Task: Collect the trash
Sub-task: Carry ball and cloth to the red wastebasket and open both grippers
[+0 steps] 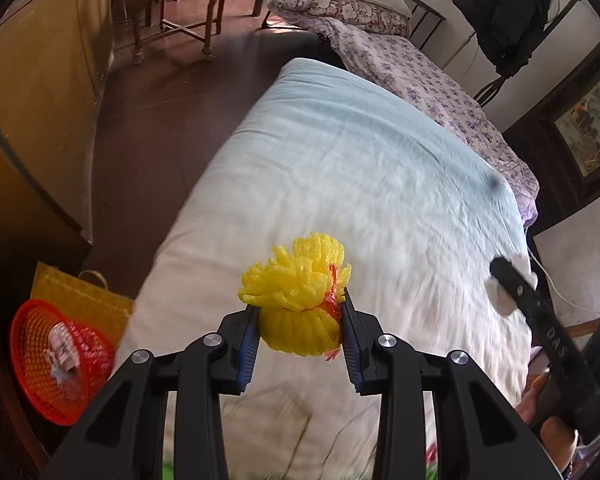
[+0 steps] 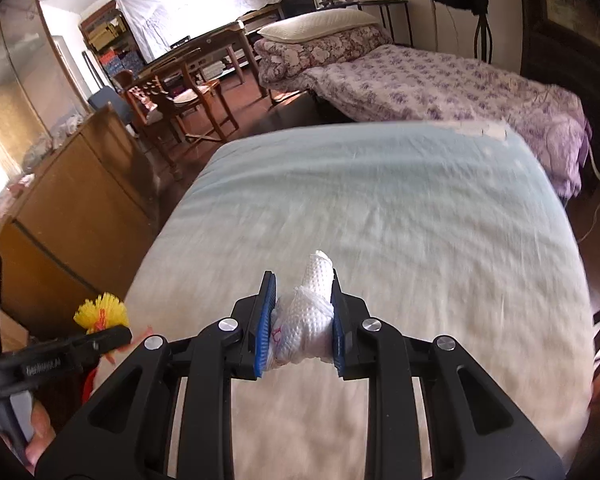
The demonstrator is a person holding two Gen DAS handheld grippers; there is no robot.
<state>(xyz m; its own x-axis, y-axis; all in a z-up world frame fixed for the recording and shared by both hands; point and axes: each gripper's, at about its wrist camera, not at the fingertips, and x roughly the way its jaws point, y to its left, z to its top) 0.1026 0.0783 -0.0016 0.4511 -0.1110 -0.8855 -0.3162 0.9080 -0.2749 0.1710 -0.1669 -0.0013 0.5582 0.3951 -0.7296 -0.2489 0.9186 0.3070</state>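
Note:
My left gripper (image 1: 300,312) is shut on a yellow foam net (image 1: 296,304) with a red tie, held above the pale mattress (image 1: 340,168). My right gripper (image 2: 302,292) is shut on a crumpled white tissue wad (image 2: 310,316), also above the mattress (image 2: 380,208). The right gripper shows at the right edge of the left wrist view (image 1: 512,284). The left gripper with the yellow net (image 2: 100,312) shows at the lower left of the right wrist view. A red plastic basket (image 1: 56,384) with a crumpled paper (image 1: 62,354) in it stands on the floor left of the mattress.
A yellow bag (image 1: 76,292) stands behind the basket. A wooden cabinet (image 1: 40,120) is on the left. A floral bed (image 2: 440,84) with a pillow lies beyond the mattress. Wooden chairs (image 2: 172,96) and a table stand at the back.

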